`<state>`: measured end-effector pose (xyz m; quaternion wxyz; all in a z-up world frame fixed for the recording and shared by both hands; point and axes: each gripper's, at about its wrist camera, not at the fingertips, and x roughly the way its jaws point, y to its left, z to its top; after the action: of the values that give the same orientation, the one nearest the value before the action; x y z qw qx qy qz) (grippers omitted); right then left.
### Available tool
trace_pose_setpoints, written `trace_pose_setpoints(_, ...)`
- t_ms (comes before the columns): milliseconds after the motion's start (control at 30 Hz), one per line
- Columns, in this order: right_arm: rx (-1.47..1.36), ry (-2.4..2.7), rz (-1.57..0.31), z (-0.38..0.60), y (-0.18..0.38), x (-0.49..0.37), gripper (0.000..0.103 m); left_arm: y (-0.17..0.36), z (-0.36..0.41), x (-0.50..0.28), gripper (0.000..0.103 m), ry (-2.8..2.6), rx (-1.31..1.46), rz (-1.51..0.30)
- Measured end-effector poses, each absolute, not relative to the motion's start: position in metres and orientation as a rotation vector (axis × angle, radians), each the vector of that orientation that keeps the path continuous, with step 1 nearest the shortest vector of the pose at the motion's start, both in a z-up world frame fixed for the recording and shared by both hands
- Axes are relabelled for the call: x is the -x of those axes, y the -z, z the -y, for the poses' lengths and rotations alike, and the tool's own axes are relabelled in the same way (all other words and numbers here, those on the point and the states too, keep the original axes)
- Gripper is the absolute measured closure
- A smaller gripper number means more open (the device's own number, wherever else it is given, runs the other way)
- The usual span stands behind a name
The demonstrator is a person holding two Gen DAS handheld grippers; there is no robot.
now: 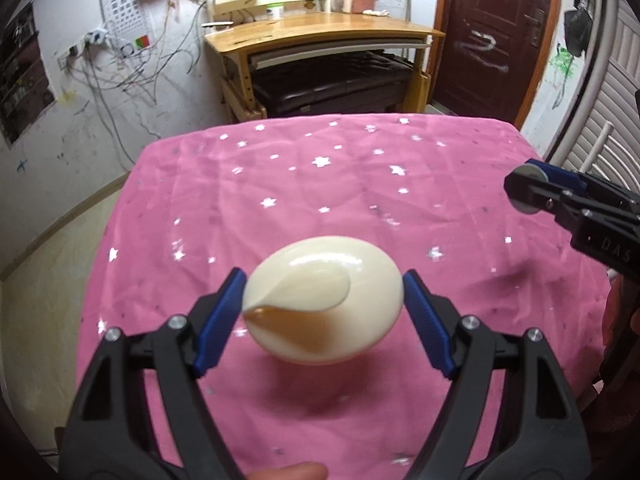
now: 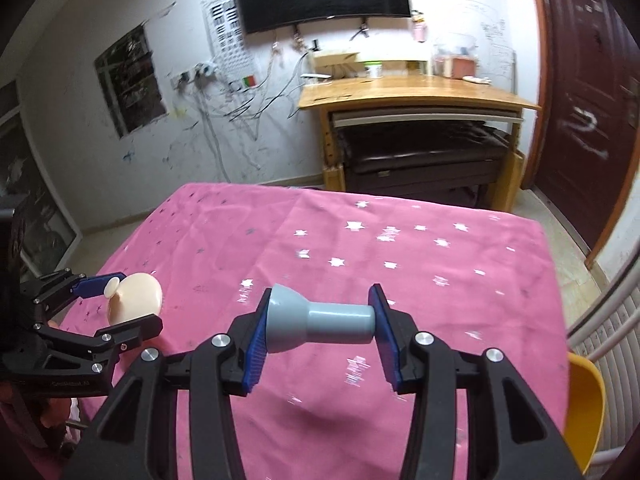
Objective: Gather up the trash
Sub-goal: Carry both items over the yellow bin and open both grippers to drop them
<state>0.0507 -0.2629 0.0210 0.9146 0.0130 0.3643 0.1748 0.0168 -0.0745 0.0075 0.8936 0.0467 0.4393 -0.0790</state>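
Right wrist: grey funnel piece (image 2: 318, 319) between hand-held gripper (image 2: 320, 332) pads.

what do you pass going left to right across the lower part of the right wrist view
left gripper holding the cream egg-shaped piece → right gripper clamped on the grey funnel-shaped piece over the pink cloth → yellow chair at the right edge

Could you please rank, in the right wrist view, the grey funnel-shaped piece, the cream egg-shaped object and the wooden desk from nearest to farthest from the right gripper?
1. Grey funnel-shaped piece, clamped in the right gripper.
2. Cream egg-shaped object, left, in the left gripper.
3. Wooden desk, against the far wall.
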Motion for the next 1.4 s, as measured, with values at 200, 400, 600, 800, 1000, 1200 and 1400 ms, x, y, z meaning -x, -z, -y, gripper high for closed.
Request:
trace_pose_setpoints(200, -0.092, -0.301, -0.71, 0.312, -0.029, -0.033, 0.062, -0.013, 0.117, -0.017, 0.027, 0.213, -0.16, -0.903)
trace_pose_setpoints(400, -0.134, -0.237, -0.675, 0.36, -0.031, -0.016, 0.062, -0.014, 0.157, -0.02, 0.027, 0.254, -0.216, -0.898)
trace_pose_setpoints(600, -0.194, -0.166, -0.65, 0.411, -0.029, -0.001, 0.062, -0.006, 0.198, -0.023, 0.027, 0.302, -0.262, -0.92)
trace_pose_setpoints(800, -0.249, -0.106, -0.622, 0.454, -0.026, 0.012, 0.062, -0.001, 0.232, -0.021, 0.027, 0.343, -0.296, -0.93)
trace_pose_setpoints(1000, -0.3, -0.056, -0.603, 0.488, -0.023, 0.02, 0.062, 0.001, 0.261, -0.022, 0.027, 0.381, -0.325, -0.934)
trace_pose_setpoints(1200, -0.334, 0.012, -0.611, 0.517, -0.015, 0.024, 0.062, 0.004, 0.283, -0.021, 0.027, 0.429, -0.348, -0.935)
trace_pose_setpoints(1400, -0.356, 0.061, -0.69, 0.535, 0.008, 0.014, 0.06, 0.006, 0.296, -0.022, 0.027, 0.451, -0.351, -0.942)
